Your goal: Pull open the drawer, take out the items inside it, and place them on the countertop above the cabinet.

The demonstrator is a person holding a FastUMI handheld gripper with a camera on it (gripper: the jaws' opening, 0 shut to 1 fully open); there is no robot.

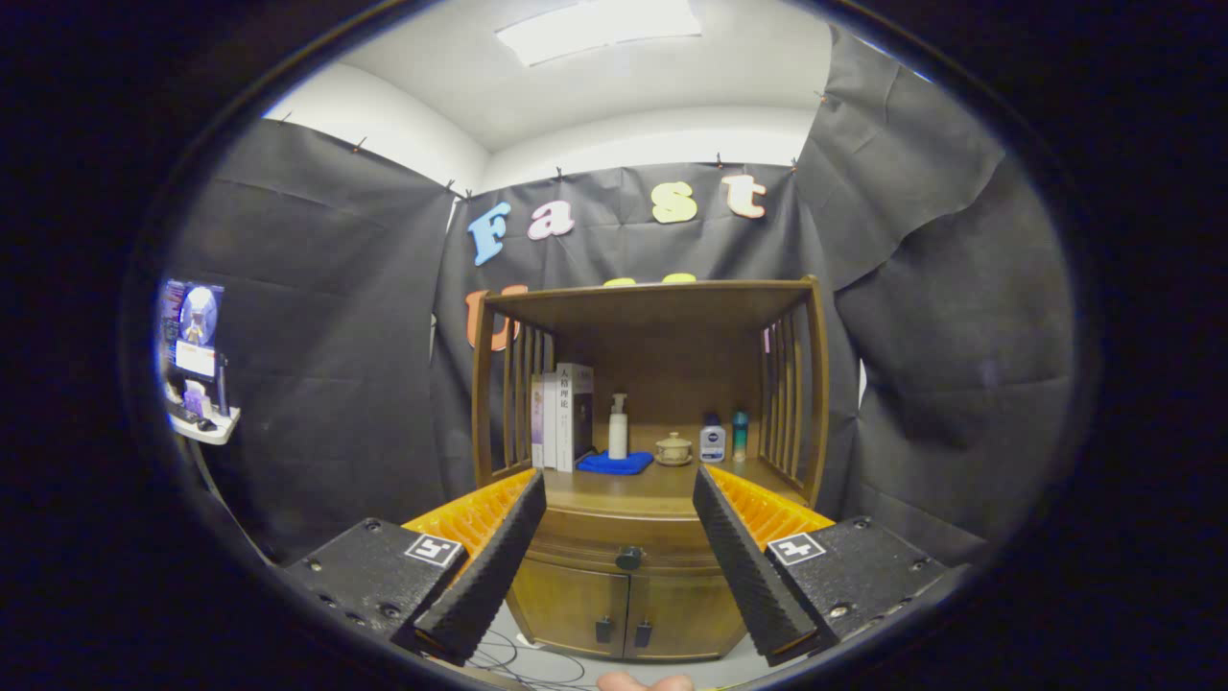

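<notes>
A brown wooden cabinet (pixel 628 585) stands straight ahead, some way beyond my fingers. Its drawer (pixel 614 539) sits shut under the countertop (pixel 624 485), with a dark knob (pixel 629 558) at its middle. My gripper (pixel 619 480) is open, its two black ridged fingers (pixel 489 566) spread wide on either side of the drawer front, holding nothing. On the countertop, under a wooden shelf roof, stand books (pixel 563 415), a white pump bottle (pixel 619 429), a blue cloth (pixel 615 463), a small lidded cup (pixel 673 448), a white bottle (pixel 712 442) and a teal bottle (pixel 740 435).
Two lower cabinet doors (pixel 624 603) with dark handles sit beneath the drawer. Slatted wooden sides (pixel 791 393) fence the countertop left and right. Cables lie on the floor (pixel 537 662) before the cabinet. A small shelf with a screen (pixel 195 360) hangs on the far left wall.
</notes>
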